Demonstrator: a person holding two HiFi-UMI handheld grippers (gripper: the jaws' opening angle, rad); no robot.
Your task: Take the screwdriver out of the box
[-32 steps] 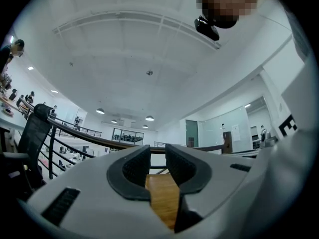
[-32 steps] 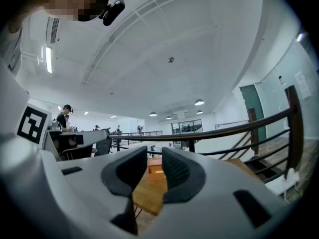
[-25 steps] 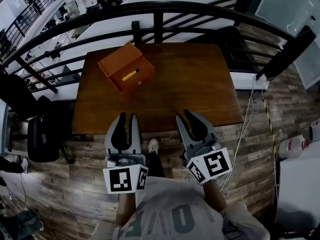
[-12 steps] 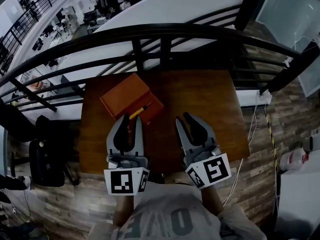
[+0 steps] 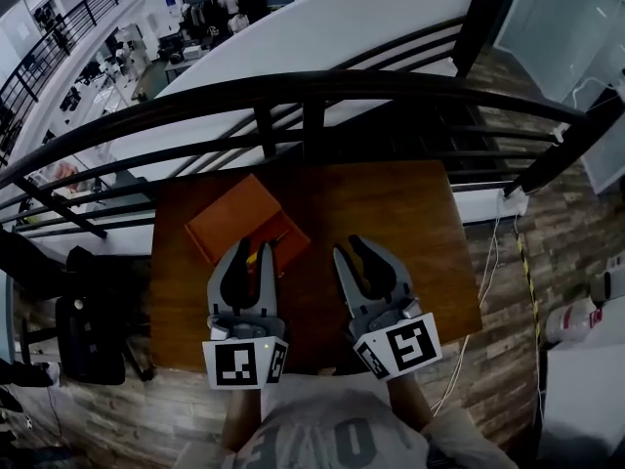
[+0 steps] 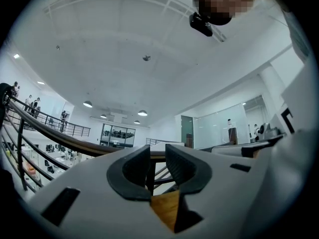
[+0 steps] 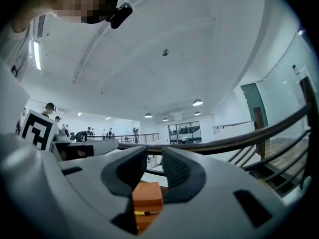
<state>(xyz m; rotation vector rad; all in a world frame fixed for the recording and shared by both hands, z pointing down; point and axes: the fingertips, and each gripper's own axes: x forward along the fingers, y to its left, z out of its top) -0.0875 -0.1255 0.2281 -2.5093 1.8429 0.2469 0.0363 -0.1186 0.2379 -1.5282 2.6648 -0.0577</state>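
screwdriver [image 5: 253,256] (in box [image 5: 230,219]) just beyond left fingers [image 5: 233,265]

A brown wooden table [image 5: 391,233] sits in the middle of the head view. One orange box [image 5: 232,219] lies on it, in the table's upper left part, turned a bit crooked.

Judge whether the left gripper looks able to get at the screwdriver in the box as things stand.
Probably yes. The screwdriver lies in the open box, just past the left gripper, with nothing in between. Its jaws stand only narrowly apart, so they may need to open wider.
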